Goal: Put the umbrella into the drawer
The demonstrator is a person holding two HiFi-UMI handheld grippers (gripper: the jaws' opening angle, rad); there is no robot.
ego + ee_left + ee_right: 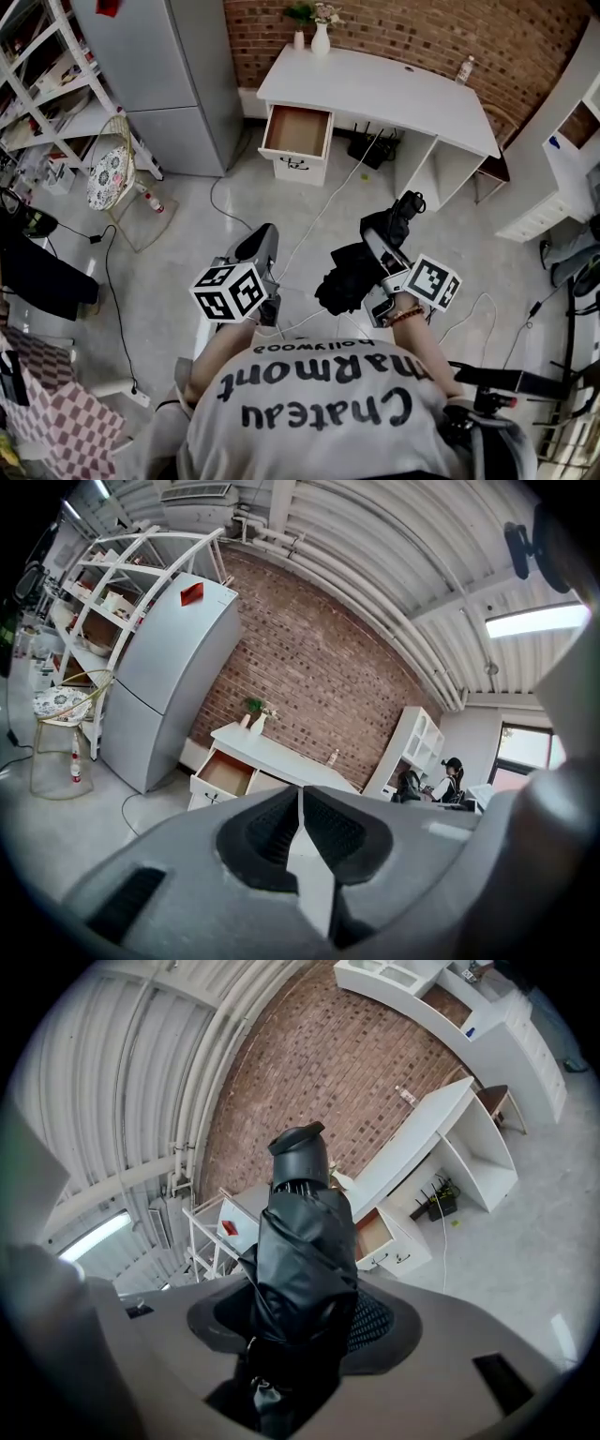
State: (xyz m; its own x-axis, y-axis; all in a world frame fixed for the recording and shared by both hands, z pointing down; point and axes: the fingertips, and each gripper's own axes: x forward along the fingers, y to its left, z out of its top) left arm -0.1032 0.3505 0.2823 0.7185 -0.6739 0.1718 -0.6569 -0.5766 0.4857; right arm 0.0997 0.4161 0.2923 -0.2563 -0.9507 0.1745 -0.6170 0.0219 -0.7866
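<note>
The right gripper [302, 1321] grasps a folded black umbrella [302, 1241] between its fingers, its far end jutting beyond the tips. The left gripper [301, 822] is clenched on nothing. The drawer [297, 131] (pulled open from a white desk [394, 89]) stands well ahead of both sets of fingers.

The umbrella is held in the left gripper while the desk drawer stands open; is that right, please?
Not quite: the umbrella is held in the right gripper, not the left, as the right gripper view shows. The desk drawer does stand open.
</note>
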